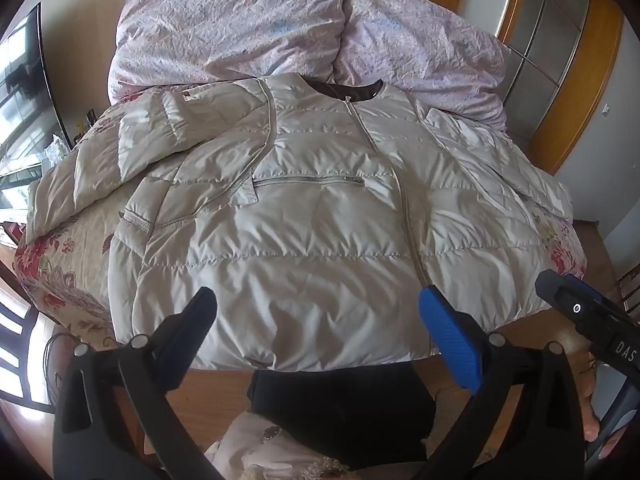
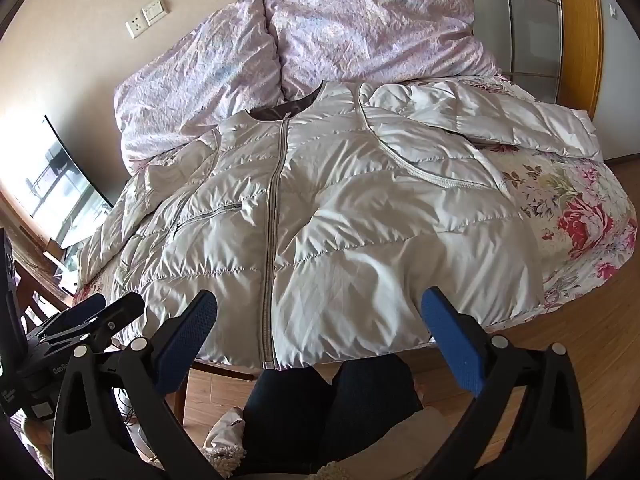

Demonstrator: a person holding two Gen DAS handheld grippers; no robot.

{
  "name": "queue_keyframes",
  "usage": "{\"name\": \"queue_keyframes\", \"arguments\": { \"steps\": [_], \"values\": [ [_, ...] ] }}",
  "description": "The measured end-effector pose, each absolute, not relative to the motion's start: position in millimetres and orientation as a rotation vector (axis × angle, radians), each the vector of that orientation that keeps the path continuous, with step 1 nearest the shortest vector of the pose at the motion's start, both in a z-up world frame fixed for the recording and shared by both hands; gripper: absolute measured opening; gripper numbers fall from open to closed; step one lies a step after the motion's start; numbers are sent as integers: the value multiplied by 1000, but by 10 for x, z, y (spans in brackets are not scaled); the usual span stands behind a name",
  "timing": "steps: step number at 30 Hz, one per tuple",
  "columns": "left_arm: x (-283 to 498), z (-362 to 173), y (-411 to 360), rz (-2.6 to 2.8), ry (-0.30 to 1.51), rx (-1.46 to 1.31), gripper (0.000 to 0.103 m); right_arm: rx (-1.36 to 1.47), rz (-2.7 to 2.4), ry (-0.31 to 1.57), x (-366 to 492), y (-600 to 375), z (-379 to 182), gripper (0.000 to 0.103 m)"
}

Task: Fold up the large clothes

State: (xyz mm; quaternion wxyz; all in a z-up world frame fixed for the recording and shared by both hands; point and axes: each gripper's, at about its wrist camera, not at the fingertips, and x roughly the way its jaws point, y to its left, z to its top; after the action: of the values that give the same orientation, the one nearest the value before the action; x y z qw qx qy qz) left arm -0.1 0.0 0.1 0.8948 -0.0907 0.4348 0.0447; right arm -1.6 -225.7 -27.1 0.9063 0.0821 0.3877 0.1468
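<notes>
Left wrist view. We hold the left gripper (image 1: 316, 312) with jaws spread wide, pinching nothing, poised over the hem of the puffer jacket (image 1: 320, 232). Risks as we judge them: the shiny quilted shell looks slippery and air-filled, so a shallow pinch at the hem may take only the top layer and let the back panel drag; the hem overhangs the bed (image 1: 64, 264) edge at 6 o'clock, so a careless pull toward us could slide the whole garment to the floor. Item: pale cream jacket, front up, zip closed, collar at 12 o'clock touching the pink duvet (image 1: 240, 28); one sleeve (image 1: 132, 148) doubled back at 10 o'clock, partly lying over the chest, the other spread toward 3 o'clock. The right gripper (image 1: 580, 308) shows at 3 o'clock of the frame, just beside the hem corner.

Right wrist view. Right gripper (image 2: 320, 312), jaws likewise spread and empty, above the hem to the right of the zip (image 2: 274, 216). Risk: the sleeve (image 2: 480, 120) at 2 o'clock lies bunched and creased, so folding it as it lies may trap lumps and let the fold spring open. Jacket (image 2: 360, 216) fills the middle of the bed (image 2: 580, 216), wrinkled, a chest pocket zip at 9 o'clock. The left gripper (image 2: 100, 312) sits at 8 o'clock; its jaws appear parted
</notes>
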Motion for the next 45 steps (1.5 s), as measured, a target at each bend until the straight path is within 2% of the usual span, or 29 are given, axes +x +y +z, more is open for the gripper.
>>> {"name": "queue_keyframes", "arguments": {
  "steps": [45],
  "values": [
    [-3,1,2,92,896,-190,101,169,298,803,49,-2246,-256,102]
  ]
}}
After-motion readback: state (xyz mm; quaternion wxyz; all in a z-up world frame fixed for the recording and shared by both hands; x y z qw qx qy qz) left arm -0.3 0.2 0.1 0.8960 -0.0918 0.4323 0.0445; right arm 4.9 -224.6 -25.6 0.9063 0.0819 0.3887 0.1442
